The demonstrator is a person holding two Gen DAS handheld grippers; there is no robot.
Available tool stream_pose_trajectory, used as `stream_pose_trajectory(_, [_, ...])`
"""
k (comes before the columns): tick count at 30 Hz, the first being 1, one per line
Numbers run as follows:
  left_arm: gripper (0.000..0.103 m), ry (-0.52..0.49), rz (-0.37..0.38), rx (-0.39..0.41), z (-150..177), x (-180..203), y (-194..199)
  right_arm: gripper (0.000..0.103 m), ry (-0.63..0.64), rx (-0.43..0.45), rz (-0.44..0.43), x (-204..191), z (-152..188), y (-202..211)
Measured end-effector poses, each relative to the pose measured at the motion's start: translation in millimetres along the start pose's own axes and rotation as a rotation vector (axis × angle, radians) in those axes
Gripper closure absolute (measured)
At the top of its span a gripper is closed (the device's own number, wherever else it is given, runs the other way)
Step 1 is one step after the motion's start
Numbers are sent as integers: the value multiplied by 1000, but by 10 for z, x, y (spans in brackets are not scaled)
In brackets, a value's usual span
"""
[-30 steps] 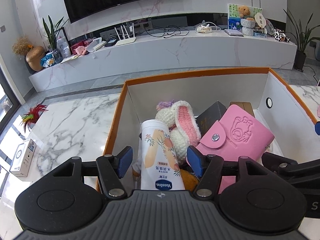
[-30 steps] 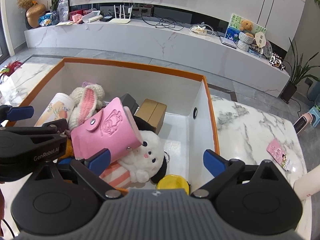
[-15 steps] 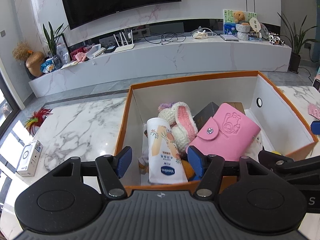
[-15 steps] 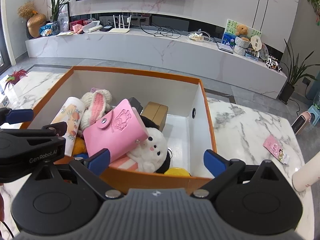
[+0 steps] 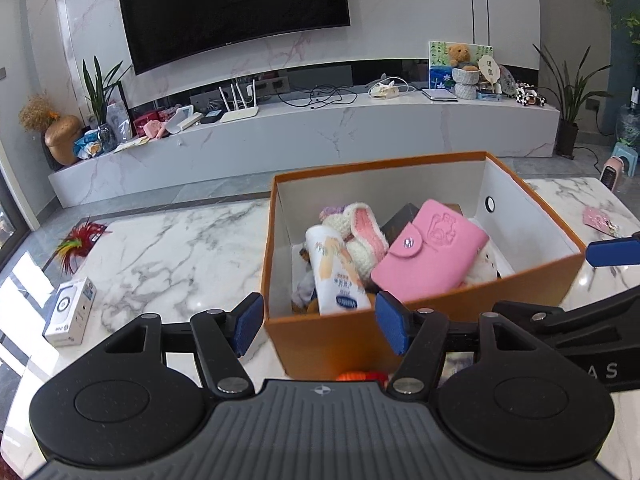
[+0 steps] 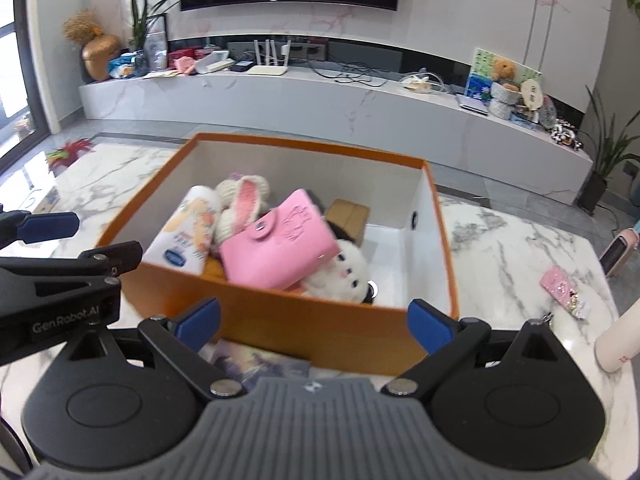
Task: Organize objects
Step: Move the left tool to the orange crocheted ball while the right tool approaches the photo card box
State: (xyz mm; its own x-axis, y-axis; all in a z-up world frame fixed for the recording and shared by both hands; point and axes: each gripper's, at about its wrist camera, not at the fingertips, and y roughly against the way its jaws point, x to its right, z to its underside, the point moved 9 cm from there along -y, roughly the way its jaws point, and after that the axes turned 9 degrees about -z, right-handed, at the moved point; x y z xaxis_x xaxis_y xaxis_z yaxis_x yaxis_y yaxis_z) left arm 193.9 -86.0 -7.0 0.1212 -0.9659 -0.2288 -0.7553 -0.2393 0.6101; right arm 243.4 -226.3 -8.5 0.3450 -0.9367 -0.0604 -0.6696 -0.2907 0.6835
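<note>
An orange box [image 5: 420,316] [image 6: 320,324] with white inside walls stands on the marble table. In it lie a pink snap wallet [image 5: 430,248] [image 6: 280,248], a white lotion tube [image 5: 334,272] [image 6: 182,236], a crocheted bunny [image 5: 360,228] [image 6: 244,200], a white plush [image 6: 340,276] and a brown carton [image 6: 348,216]. My left gripper [image 5: 320,322] is open and empty, in front of the box's near left corner. My right gripper [image 6: 316,320] is open and empty, in front of the box's near wall.
A small white carton [image 5: 70,312] and a red feather toy [image 5: 80,238] lie on the table to the left. A pink card [image 6: 562,288] and a white bottle [image 6: 616,344] lie to the right. A printed booklet [image 6: 256,362] and an orange object [image 5: 352,376] lie before the box.
Both grippers have drawn back and up, out of the box, and stay open and empty. The box contents have not moved.
</note>
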Motion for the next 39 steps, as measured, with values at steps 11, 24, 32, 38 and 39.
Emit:
stream_pose_trajectory(11, [29,-43,66,-113,467,66,-235,3,-55,-106,-37,-8,471,-235])
stream_pose_trajectory(24, [29,6,50,-235,725,-43,-468,3,-88,-203,-58,-146,824,-817])
stream_pose_trajectory(32, [29,20,96,-246,740,12,-548,1,-135,-211,-105,-229,852,-992])
stream_pose_trajectory(38, [29,43,127,-284,802,84,-644,2,-172,-217,-93,-66,919,-925])
stream_pose_trajectory(39, [29,41,127,-284,809,90,-656,2,-178,-215,-86,-12,932,-902])
